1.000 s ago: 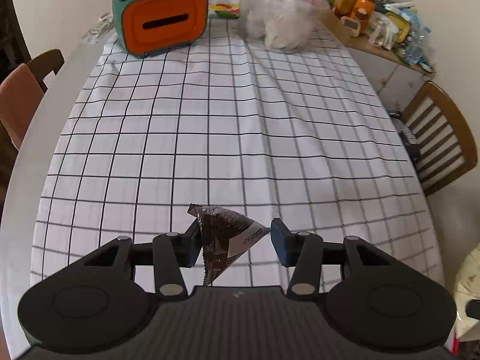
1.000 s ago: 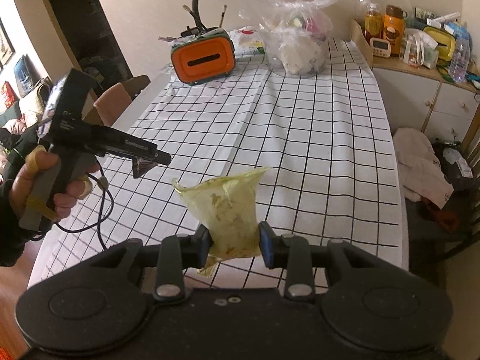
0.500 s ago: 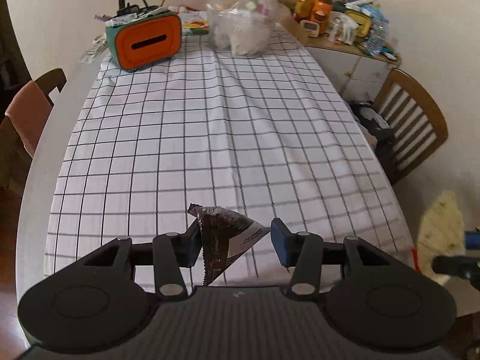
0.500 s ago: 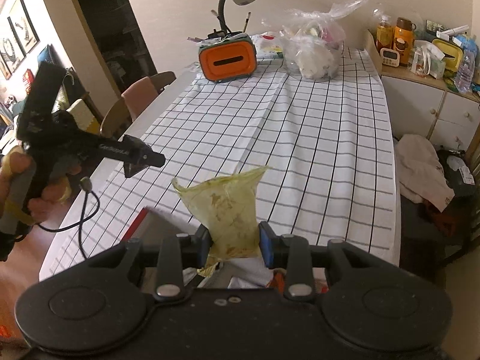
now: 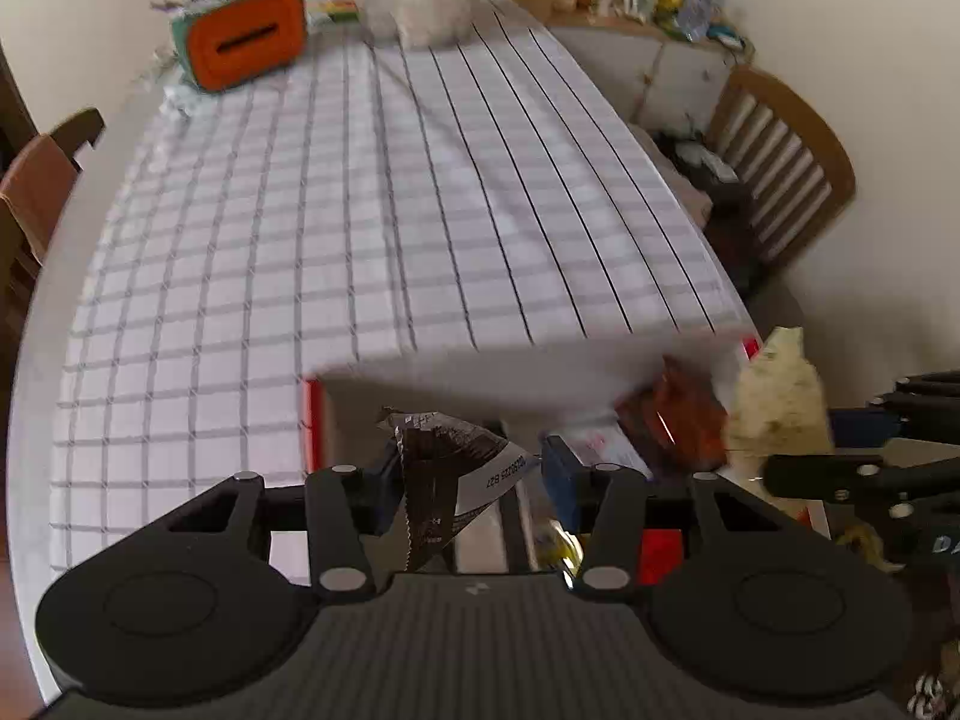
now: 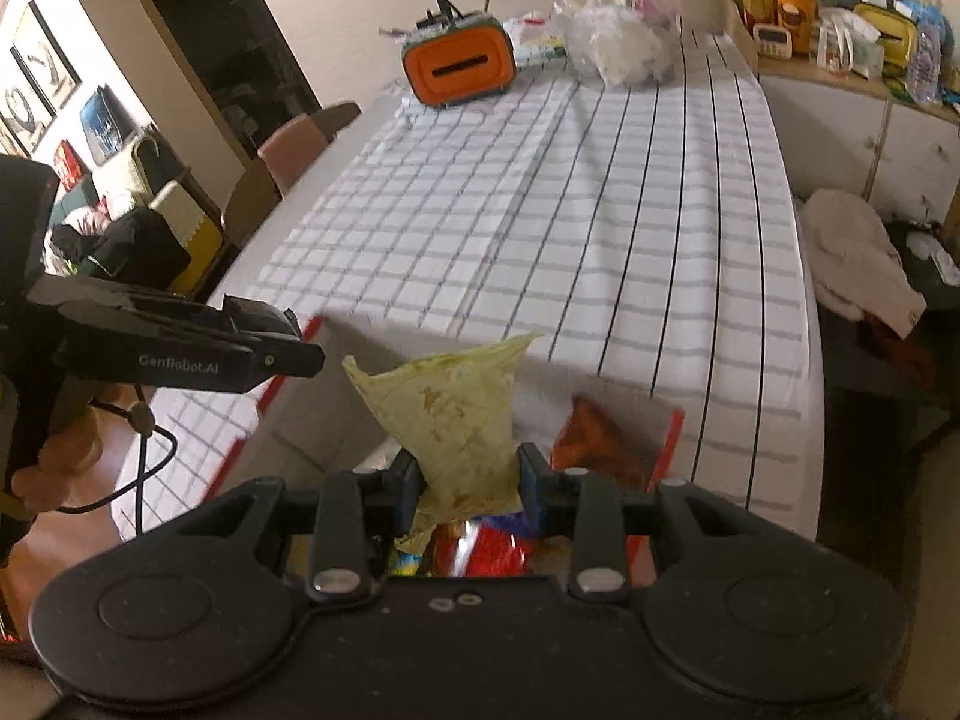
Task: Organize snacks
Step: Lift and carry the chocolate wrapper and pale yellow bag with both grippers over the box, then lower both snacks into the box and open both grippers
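My left gripper [image 5: 468,474] is shut on a dark brown snack packet [image 5: 444,468] with a white label. It hangs just past the near table edge, over a red-rimmed box [image 5: 310,420]. My right gripper [image 6: 468,480] is shut on a crumpled yellow-green packet [image 6: 450,414] above the same box [image 6: 673,438]. An orange-red packet [image 6: 594,438] and other bright wrappers lie inside the box. In the left wrist view the yellow-green packet [image 5: 780,402] shows at the right, next to the orange-red packet [image 5: 672,420]. In the right wrist view the left gripper [image 6: 282,348] reaches in from the left, held by a hand.
A checked tablecloth [image 5: 360,210] covers the table. At its far end stand an orange-fronted teal case [image 5: 246,48] and a clear plastic bag [image 5: 414,0]. A wooden chair [image 5: 780,162] stands on the right, a cluttered sideboard [image 6: 840,18] behind it, and more chairs [image 6: 294,144] on the left.
Both grippers have drawn back from over the table to its near edge. The red-rimmed box with snacks has come into view beneath them. Each packet sits unchanged between its fingers.
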Demonstrator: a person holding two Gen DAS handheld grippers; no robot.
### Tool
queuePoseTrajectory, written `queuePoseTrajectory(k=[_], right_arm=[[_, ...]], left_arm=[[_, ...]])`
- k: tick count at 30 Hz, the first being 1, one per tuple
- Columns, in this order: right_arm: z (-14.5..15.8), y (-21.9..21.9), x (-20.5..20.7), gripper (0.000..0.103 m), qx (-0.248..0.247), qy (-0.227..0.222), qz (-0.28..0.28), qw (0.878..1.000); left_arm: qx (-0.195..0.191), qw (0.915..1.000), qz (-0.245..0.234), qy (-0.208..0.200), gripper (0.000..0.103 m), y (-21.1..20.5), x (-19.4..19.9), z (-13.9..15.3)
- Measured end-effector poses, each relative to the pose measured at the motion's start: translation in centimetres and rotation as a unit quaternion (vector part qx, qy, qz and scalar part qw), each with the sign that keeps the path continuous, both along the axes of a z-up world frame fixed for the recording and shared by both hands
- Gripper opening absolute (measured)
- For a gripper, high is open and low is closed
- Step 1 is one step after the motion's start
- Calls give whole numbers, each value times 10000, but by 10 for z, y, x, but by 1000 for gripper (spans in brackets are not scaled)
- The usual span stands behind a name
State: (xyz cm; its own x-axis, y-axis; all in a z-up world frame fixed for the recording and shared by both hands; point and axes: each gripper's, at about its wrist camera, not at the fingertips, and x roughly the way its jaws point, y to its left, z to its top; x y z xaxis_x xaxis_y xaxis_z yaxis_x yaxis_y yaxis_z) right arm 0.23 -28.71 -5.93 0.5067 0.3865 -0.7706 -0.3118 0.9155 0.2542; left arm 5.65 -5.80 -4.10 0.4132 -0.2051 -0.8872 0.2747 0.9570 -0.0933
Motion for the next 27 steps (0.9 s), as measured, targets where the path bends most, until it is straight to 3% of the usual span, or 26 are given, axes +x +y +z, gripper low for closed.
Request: queuePoseTrajectory(k=[10,15,27], right_arm=[[-48,19,-18,32,-424,405,72,9983],[-66,34,-20,32,-773,507,193,9955],[-88,48,-14,32,-1109,609,108,9919]], left_arm=[[153,9975,160,674,47,-17,-13,-44],[162,9963,214,821,47,-21,-17,-55],[441,9905,299,1269,48,-33,-15,-80]])
